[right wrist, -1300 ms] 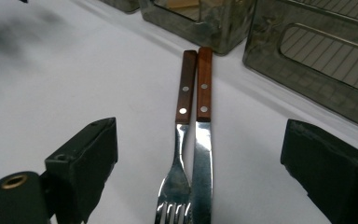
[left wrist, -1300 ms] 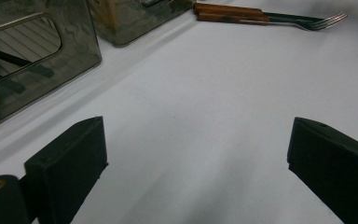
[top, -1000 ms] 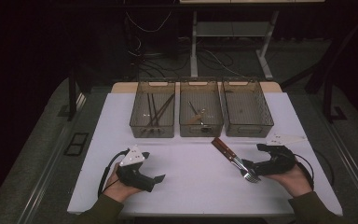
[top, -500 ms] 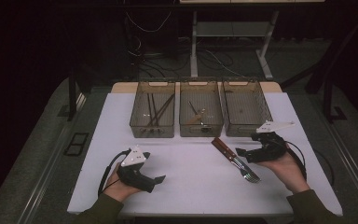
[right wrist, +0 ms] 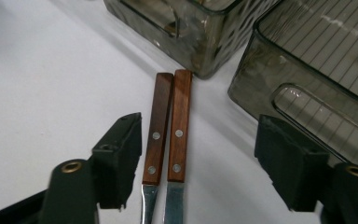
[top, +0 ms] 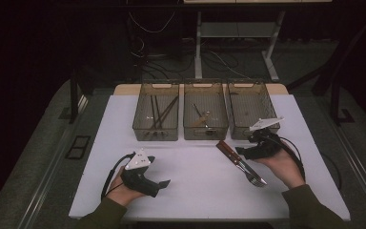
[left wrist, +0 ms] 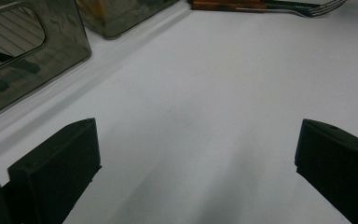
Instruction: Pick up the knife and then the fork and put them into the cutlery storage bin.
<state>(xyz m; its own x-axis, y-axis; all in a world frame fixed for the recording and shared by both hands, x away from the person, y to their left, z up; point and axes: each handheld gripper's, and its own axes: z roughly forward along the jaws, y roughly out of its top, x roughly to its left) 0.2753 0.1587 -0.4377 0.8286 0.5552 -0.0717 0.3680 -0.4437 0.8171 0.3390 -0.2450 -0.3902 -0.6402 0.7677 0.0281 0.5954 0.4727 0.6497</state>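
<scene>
Two wooden-handled utensils [top: 235, 156] lie side by side on the white table [top: 190, 181], handles toward the bins, a fork's tines [top: 256, 181] toward the front. In the right gripper view the left handle [right wrist: 156, 125] and the right handle [right wrist: 180, 124] lie between the jaws of my right gripper [right wrist: 200, 163]. Those jaws have just been closing, and the pads stand either side of the handles without pressing them. My right gripper [top: 242, 152] hovers low over the handles. My left gripper [top: 164, 183] rests at the front left, jaws wide open [left wrist: 196, 172] over bare table.
Three smoky plastic bins stand in a row at the back: the left bin [top: 138, 125] holds dark sticks, the middle bin [top: 189, 129] a few utensils, the right bin [top: 235, 129] looks nearly bare. The bins' corners [right wrist: 205, 70] sit just past the handle ends.
My right gripper has moved along the utensils from their metal heads toward the wooden handles, away from the table's front, and its jaws have narrowed. The left gripper has stayed put.
</scene>
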